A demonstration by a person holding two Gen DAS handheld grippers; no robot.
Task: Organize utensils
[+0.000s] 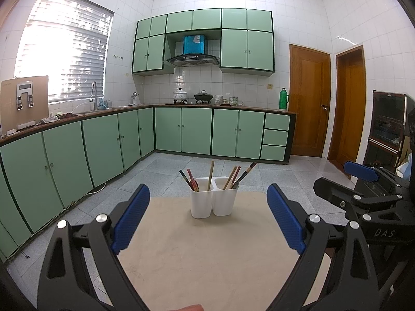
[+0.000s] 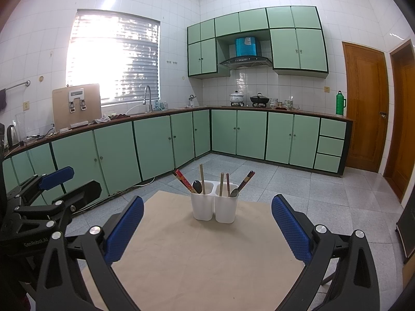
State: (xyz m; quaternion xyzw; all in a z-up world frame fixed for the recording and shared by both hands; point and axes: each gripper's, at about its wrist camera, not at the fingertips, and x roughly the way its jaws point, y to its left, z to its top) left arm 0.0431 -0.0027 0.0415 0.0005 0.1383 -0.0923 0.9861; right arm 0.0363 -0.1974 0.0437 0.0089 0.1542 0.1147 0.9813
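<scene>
A white two-compartment utensil holder (image 1: 213, 199) (image 2: 214, 205) stands upright near the far edge of the beige table (image 1: 207, 254) (image 2: 207, 259). Several chopsticks (image 1: 210, 175) (image 2: 201, 178) lean out of both compartments. In the right wrist view a dark spoon (image 2: 197, 186) sits in the left compartment and a metal spoon (image 2: 234, 192) in the right one. My left gripper (image 1: 208, 220) is open and holds nothing, well short of the holder. My right gripper (image 2: 207, 226) is open too, just as far back. Each gripper shows at the edge of the other's view.
The table sits on a grey tiled floor (image 1: 166, 165) in a kitchen. Green cabinets (image 2: 155, 140) under a counter run along the left and back walls. Two wooden doors (image 1: 308, 98) stand at the right. A dark cabinet (image 1: 386, 132) is at the far right.
</scene>
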